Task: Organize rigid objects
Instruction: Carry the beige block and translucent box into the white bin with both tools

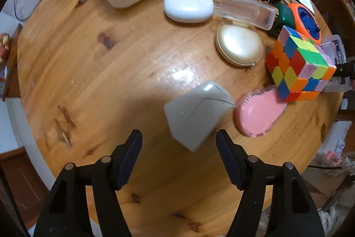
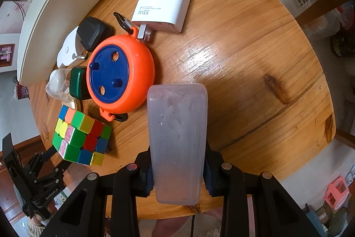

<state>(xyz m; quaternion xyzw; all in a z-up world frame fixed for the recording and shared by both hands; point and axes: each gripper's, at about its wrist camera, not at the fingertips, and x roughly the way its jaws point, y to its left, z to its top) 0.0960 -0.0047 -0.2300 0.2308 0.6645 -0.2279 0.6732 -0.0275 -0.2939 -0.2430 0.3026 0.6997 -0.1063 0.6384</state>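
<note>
The left hand-held gripper [image 1: 179, 143] stands wide over the round wooden tabletop [image 1: 93, 63], its pads clear of the tilted grey plastic block [image 1: 195, 117] just ahead of them, beside the pink oval hairbrush [image 1: 259, 114]. The right hand-held gripper [image 2: 177, 172] clamps a frosted translucent plastic case [image 2: 177, 141] near the tabletop's near edge, next to the orange and blue round reel [image 2: 121, 74] and the multicoloured puzzle cube [image 2: 81, 139].

cube [image 1: 299, 66] beside brush [image 1: 259, 114], on table [image 1: 88, 59]
</note>
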